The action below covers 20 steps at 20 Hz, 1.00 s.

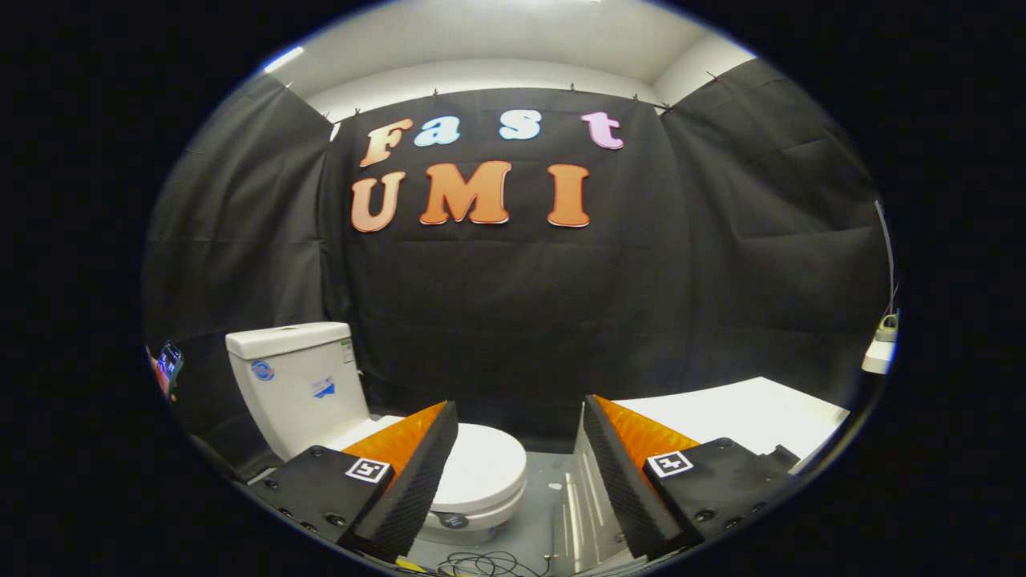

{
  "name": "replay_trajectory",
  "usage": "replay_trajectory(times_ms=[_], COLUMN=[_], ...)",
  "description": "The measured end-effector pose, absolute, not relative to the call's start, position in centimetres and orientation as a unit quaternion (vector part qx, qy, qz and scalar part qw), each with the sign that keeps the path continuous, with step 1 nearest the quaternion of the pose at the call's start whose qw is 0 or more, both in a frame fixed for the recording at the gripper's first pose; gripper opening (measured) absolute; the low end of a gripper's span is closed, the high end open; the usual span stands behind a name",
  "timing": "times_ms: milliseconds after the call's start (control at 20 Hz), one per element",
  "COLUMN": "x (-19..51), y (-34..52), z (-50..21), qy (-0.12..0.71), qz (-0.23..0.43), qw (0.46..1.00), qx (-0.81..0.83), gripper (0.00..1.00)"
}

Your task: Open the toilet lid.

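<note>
toilet (337,401): small white one, sits by the black cloth wall, tank at the back
toilet lid (479,467): down flat on the bowl, poking out in front of the tank
tongs (521,473): spread wide, gripping nothing, hanging above the toilet with the lid partly behind one finger
surface (745,413): white, well off to the toilet's side
cables (489,565): tangled on the floor near the toilet's base

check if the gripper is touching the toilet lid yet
Apart. In the gripper view the open gripper is held well short of the closed toilet lid, which lies beyond the fingers with nothing between them.
</note>
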<state>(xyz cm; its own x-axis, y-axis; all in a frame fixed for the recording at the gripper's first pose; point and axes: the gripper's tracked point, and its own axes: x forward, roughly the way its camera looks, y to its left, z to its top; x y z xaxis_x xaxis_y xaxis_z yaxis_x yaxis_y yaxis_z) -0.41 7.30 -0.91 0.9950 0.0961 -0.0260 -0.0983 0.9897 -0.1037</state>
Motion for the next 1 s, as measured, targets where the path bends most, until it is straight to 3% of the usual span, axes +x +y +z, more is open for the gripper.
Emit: replay_trajectory(times_ms=[550, 1000], x=[1.5, 2.8], y=[15.0, 18.7], z=[-3.1, -14.2], qy=[-0.012, 0.06], qz=[0.098, 0.133], qw=[0.995, 0.988], qx=[-0.016, 0.058], gripper=[0.98, 0.98])
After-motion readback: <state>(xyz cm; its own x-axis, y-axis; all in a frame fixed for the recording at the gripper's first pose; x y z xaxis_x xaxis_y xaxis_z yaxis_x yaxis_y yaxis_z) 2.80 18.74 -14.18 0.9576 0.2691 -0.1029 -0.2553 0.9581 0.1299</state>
